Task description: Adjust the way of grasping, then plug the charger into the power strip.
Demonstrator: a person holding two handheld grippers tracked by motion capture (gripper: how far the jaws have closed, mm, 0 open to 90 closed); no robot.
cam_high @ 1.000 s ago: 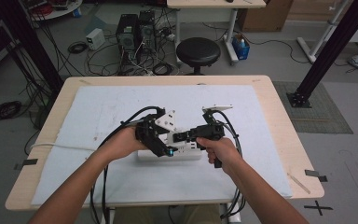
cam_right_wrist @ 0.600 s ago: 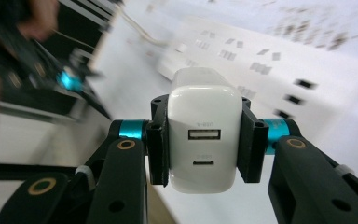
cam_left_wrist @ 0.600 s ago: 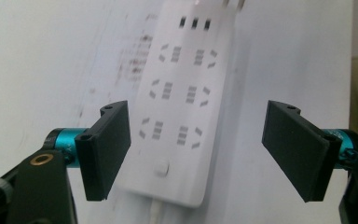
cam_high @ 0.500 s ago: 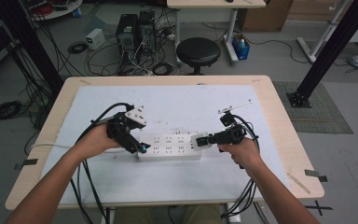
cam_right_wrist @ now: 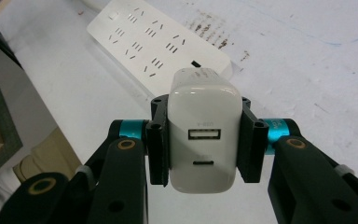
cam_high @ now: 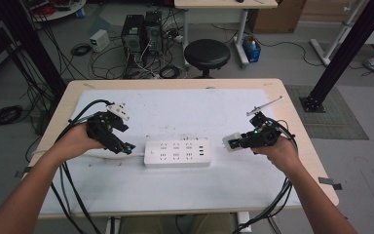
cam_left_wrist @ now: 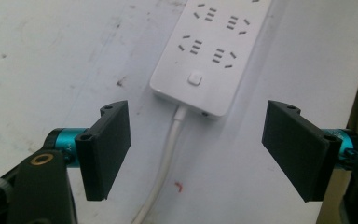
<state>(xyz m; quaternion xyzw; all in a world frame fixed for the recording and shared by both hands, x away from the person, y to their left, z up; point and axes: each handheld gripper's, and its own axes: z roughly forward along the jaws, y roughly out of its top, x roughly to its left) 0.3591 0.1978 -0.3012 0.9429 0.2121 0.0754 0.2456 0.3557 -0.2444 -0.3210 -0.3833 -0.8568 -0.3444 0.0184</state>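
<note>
Both forearms enter from bottom of high view, spread wide apart. Left hand (cam_high: 75,141) grips left tool (cam_high: 126,147) at left side of bench, tool angled down and inward. Left tool jaws stand wide apart, nothing between them. Right hand (cam_high: 277,148) grips right tool (cam_high: 233,143) at right side, pointing inward, roughly level. Right tool jaws pressed against both sides of white charger (cam_right_wrist: 204,140), its port face toward camera. Cables trail from both tools toward bottom edge.
</note>
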